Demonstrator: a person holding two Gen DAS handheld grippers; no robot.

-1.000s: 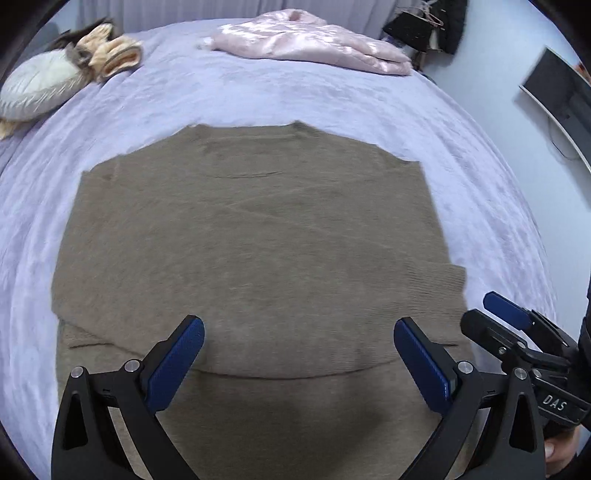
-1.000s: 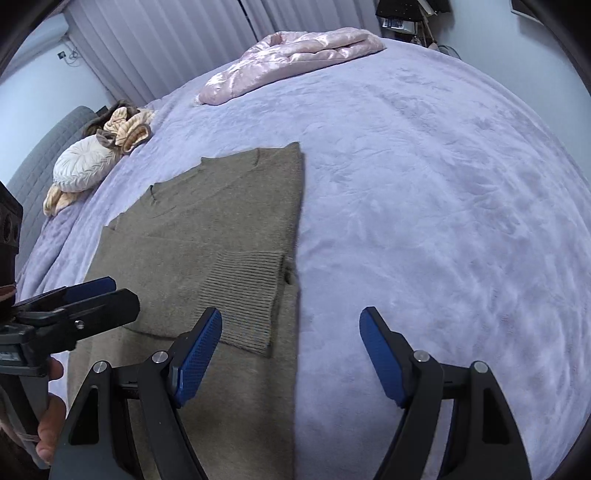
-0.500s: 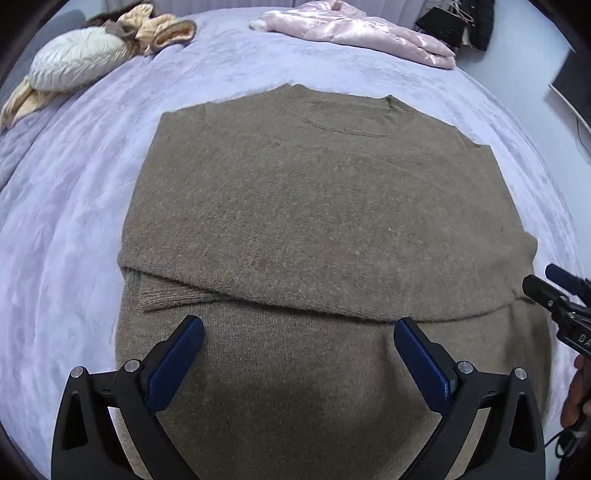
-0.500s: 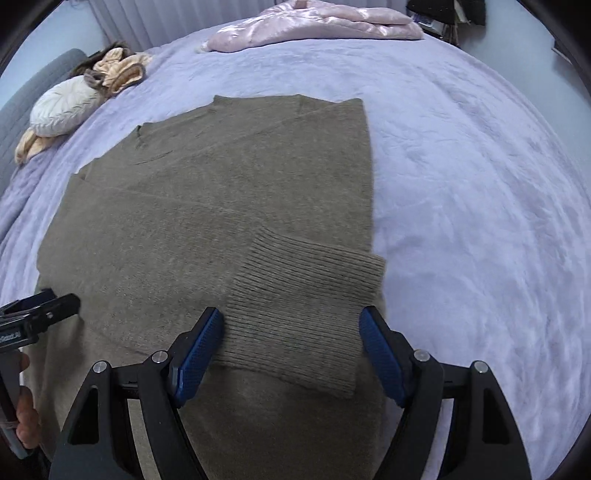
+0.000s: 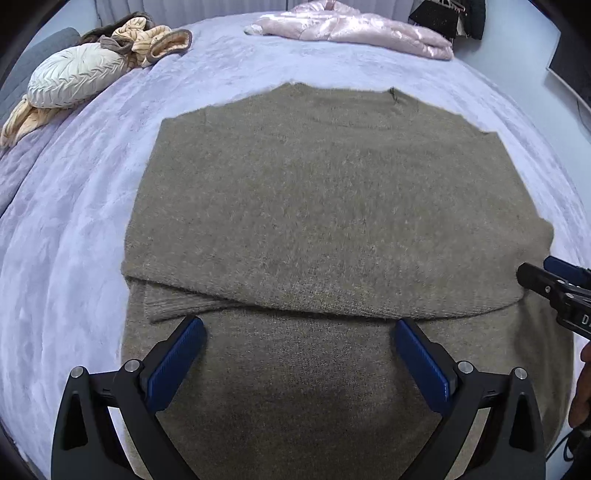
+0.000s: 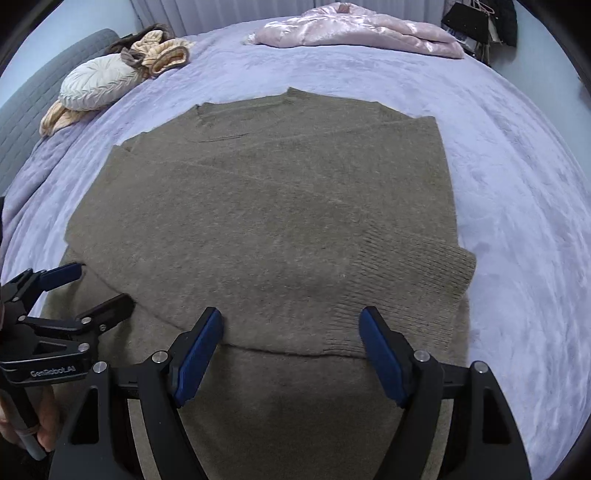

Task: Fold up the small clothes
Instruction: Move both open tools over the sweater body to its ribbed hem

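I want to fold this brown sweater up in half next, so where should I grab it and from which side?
Probably take the brown sweater by its near hem, one corner per gripper, coming from the near edge of the purple bed. Both sleeves already lie folded across the body, leaving a neat rectangle. The left gripper and right gripper hover open above the lower body.

A bed (image 5: 74,229) under a plush lavender cover is filling my view. A brown knit sweater (image 5: 325,221) is lying flat at its middle, sleeves folded across the body, neckline pointing to 12 o'clock. A pink satin jacket (image 5: 354,31) is sprawling at 12 o'clock by the far edge. At 10 o'clock a white pleated cushion (image 5: 74,77) is resting against a bundle of tan striped clothing (image 5: 155,37).
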